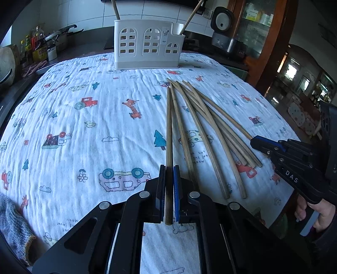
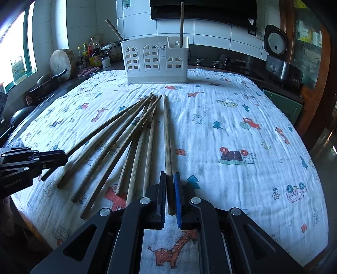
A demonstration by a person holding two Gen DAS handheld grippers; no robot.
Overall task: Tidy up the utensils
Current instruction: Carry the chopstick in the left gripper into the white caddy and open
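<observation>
The tabletop (image 1: 88, 126) fills both views, draped in a white crinkled cloth printed with cartoon cars, giraffes and trees (image 2: 242, 130). At its far edge stands the white plastic utensil caddy with arched window cut-outs (image 1: 147, 45), upright, with two wooden sticks (image 1: 190, 18) poking up out of it, one at each end, both leaning outward in the left wrist view.

Between caddy and tools lies the loose fan of long brown wooden chopsticks (image 1: 202, 130), flat on the cloth. Their far tips bunch together near the caddy and the near ends splay apart toward the camera, several crossing one another.

The left tool (image 1: 169, 175) is pressed onto a single brown chopstick (image 1: 169, 126), its blue pads hugging the near end; the stick's long axis runs straight away toward the caddy, just beside the fan's left edge. From the right wrist, that stick is the dark one farthest left. The right tool (image 2: 170, 181) straddles a lone chopstick (image 2: 167, 137) at the fan's right edge, which also points at the caddy; the left pad touches it, a thin gap shows on the blue side, so a firm pinch cannot be told.

Behind, a dark counter carries sauce bottles (image 2: 93, 52), pans and a black rice cooker (image 2: 278, 57).
</observation>
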